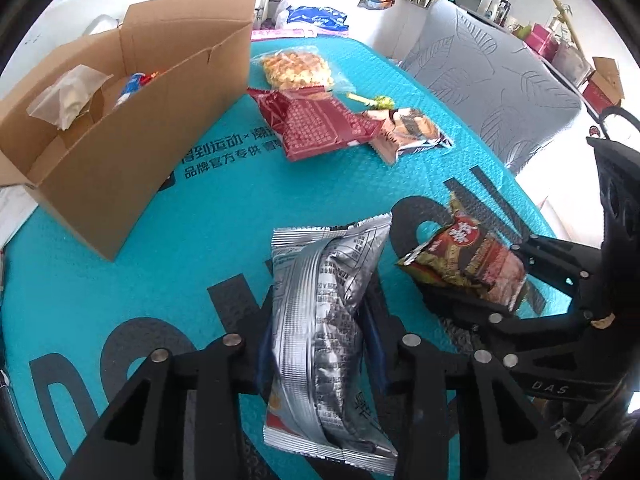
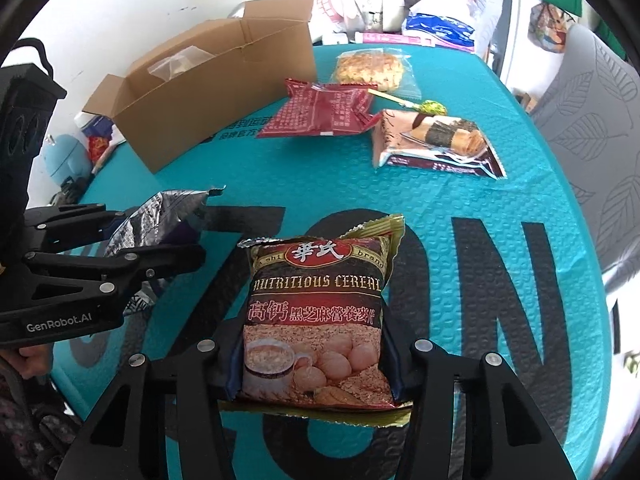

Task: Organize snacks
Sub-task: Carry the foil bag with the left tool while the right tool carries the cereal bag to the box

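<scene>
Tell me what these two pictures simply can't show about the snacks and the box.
- Cardboard box contents: left wrist view, walls hide most.
- Silver packet front: left wrist view, only its back shows.
- Cereal packet back: right wrist view, faces away.
- Red packet print: both views, too small.

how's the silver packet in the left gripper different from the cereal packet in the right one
The silver packet is plain foil with small black print; the cereal packet is dark red and gold, showing a cup of cereal. The silver packet is pinched narrow and creased, seam side up, between the jaws of the left gripper; the cereal packet sits flat and wide, front up, in the right gripper. Both are sealed snacks, each held over the teal mat.
</scene>
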